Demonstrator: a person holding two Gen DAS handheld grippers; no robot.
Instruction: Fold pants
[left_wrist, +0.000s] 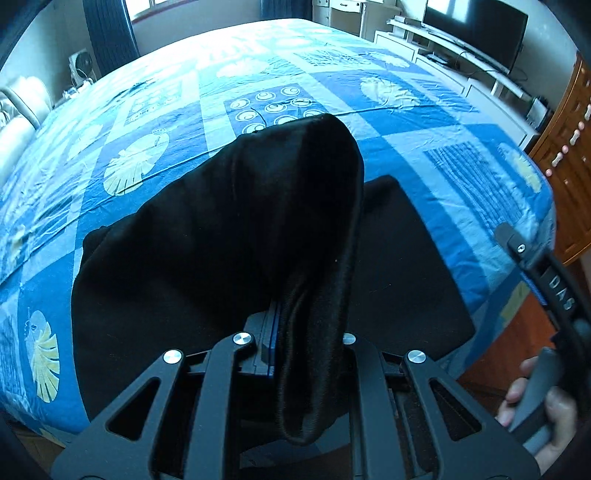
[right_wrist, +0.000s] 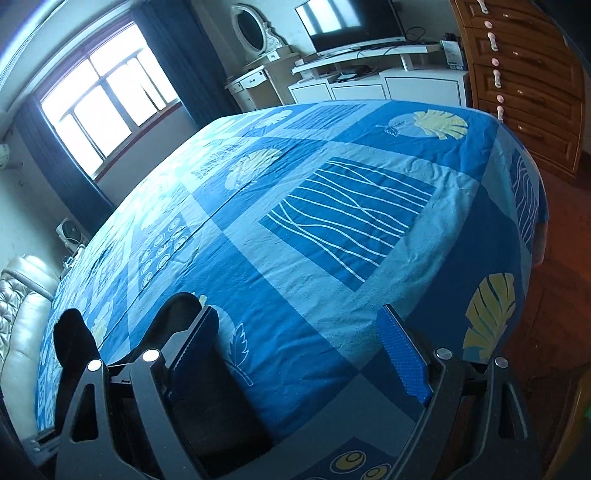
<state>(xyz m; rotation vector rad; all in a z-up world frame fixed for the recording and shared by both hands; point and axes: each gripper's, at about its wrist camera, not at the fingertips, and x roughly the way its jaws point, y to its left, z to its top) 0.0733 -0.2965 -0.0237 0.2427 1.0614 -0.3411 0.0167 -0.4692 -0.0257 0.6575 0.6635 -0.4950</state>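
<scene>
The black pants (left_wrist: 207, 229) lie near the front edge of the blue patterned bed (left_wrist: 424, 147). One part of them is lifted into a hump that drapes over my left gripper (left_wrist: 284, 325), which is shut on the cloth, its fingertips hidden under the fabric. A flat layer of the pants (left_wrist: 399, 266) spreads to the right beneath. My right gripper (right_wrist: 297, 317) hovers open over bare bedsheet (right_wrist: 332, 206), nothing between its fingers. A bit of the black pants (right_wrist: 74, 336) shows at its lower left. In the left wrist view the right gripper (left_wrist: 546, 280) sits at the right edge, held by a hand (left_wrist: 554, 413).
A wooden chest of drawers (right_wrist: 524, 85) stands by the bed's right side over a wooden floor (right_wrist: 554, 295). A white TV unit (right_wrist: 376, 81) with a television (left_wrist: 476, 29) is beyond the bed's far end. A padded headboard (right_wrist: 22, 317) is at the left, and a window (right_wrist: 107, 96) behind.
</scene>
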